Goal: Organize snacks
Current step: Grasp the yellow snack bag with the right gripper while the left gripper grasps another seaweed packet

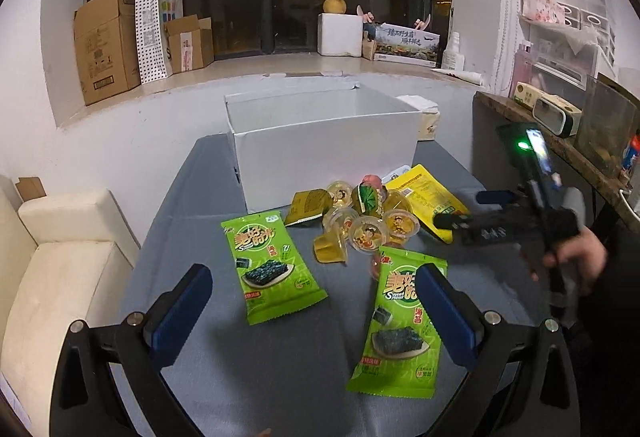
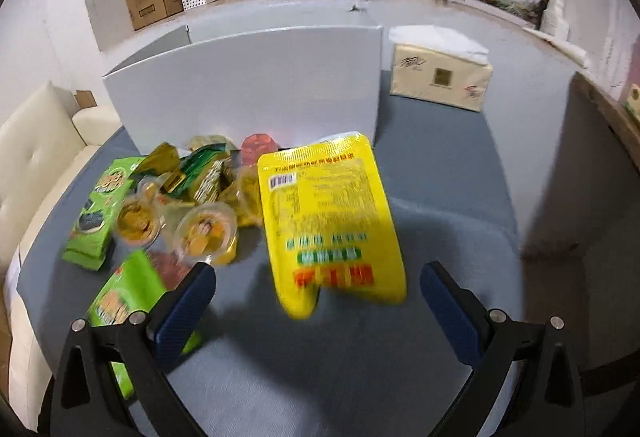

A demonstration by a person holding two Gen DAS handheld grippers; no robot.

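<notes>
Snacks lie loose on the table before the white box. Right tongs, released, frame the yellow pouch: pinch its lower edge squarely. Left tongs gape, empty.

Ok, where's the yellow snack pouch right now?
The yellow snack pouch lies on the blue-grey table, just ahead of the open right gripper, right of the jelly cups and before the white box.

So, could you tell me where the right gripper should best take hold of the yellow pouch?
Probably its near short edge: the yellow pouch lies flat, that end toward the open right gripper, with jelly cups crowding its left side.
</notes>
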